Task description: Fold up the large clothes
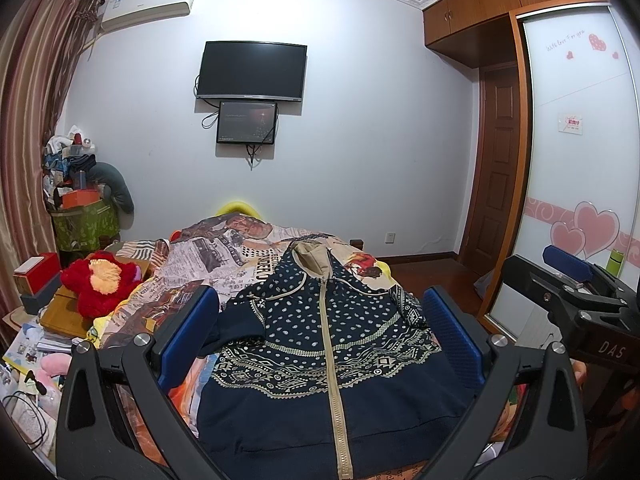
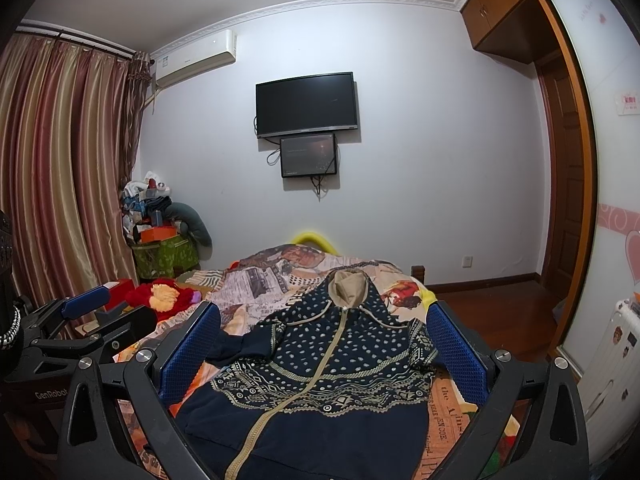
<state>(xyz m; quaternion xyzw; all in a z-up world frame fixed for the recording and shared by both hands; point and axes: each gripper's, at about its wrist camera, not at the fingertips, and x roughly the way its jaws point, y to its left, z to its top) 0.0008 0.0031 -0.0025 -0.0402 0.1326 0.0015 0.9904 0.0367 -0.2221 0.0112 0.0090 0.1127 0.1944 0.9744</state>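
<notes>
lying zipped and front-up on the bed (image 1: 192, 276), the hooded jacket (image 1: 332, 344) is framed by the left gripper (image 1: 320, 332) and right gripper (image 2: 324, 344), both spread wide and empty; the quilt may be pinched along with a sleeve.

A home bedroom is showing here: a bed (image 1: 248, 256) is filling the middle, curtains (image 2: 60, 168) are hanging at the left, and a TV (image 1: 253, 70) and wardrobe (image 1: 576, 128) are lining the walls.
</notes>
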